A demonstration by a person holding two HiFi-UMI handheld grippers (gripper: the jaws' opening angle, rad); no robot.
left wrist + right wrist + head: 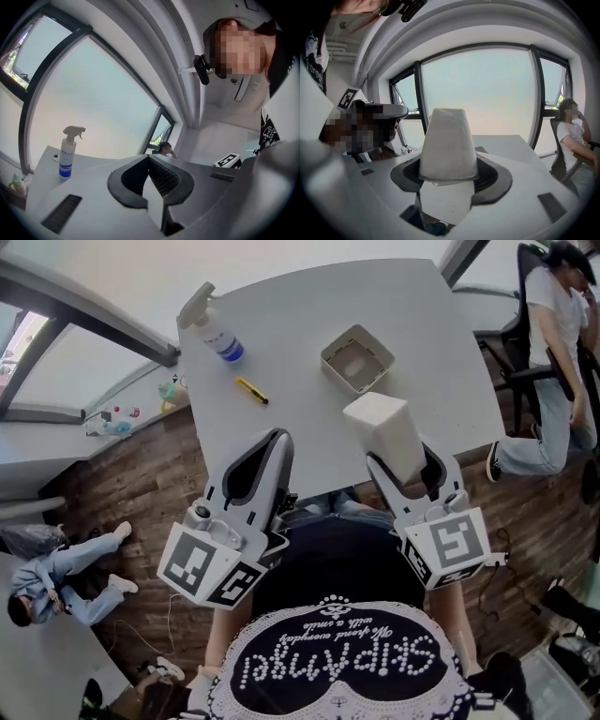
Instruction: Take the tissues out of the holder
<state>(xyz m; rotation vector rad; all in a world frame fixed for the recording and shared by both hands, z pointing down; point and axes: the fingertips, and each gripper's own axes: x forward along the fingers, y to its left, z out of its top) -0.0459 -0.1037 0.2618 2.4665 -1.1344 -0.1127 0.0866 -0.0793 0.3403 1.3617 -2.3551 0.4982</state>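
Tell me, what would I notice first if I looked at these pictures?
The big white stack of tissues jumps out first, pinched in the right gripper over the near side of the table. Just beyond it sits the empty square holder, and a spray bottle stands near the table's far left corner.

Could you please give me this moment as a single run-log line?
right gripper: shut on tissue stack, clear of holder | left gripper: shut, empty | holder: empty, on table
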